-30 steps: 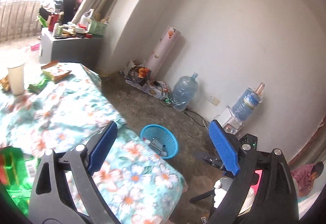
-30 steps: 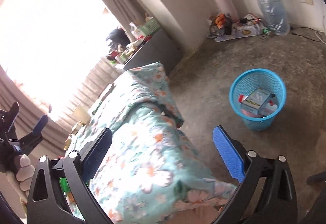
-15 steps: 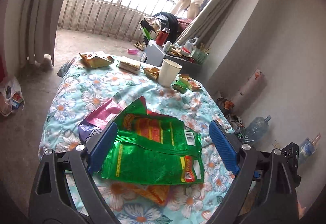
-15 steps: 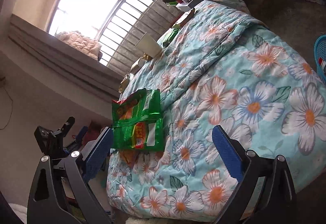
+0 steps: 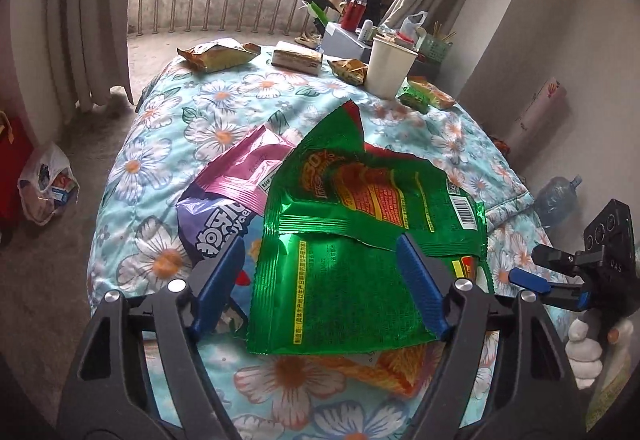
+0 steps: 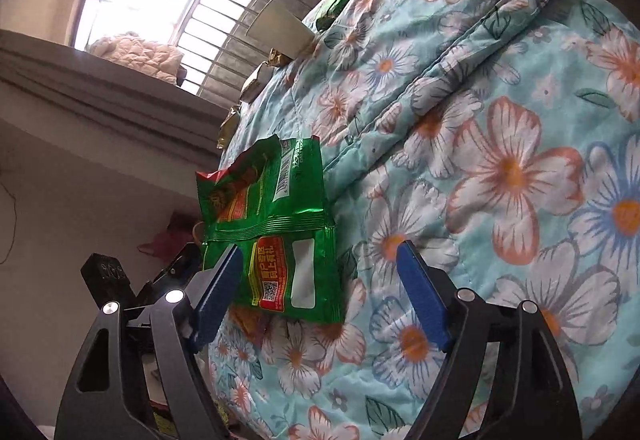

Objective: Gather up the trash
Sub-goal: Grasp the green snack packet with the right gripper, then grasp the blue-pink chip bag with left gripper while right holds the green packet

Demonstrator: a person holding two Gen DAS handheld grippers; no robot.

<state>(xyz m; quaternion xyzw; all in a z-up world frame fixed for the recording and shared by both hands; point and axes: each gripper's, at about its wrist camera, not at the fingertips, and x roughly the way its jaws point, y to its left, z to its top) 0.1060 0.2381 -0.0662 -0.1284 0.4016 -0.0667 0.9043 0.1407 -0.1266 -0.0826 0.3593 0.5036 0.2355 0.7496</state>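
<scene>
Change: both views had swung from the floor basket to the floral quilt (image 5: 168, 127).
Left gripper (image 5: 320, 280): jaws had just narrowed, apart, bracketing the green wrapper (image 5: 340, 296), not pressing.
Right gripper (image 6: 320, 280): likewise narrowed, gripping nothing, wrapper's edge between.
Meaning: pickup imminent, likely.

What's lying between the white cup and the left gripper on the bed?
In the left wrist view, two overlapping green wrappers fill most of the stretch from the cup to the left gripper; bare floral quilt shows just before the cup.
</scene>
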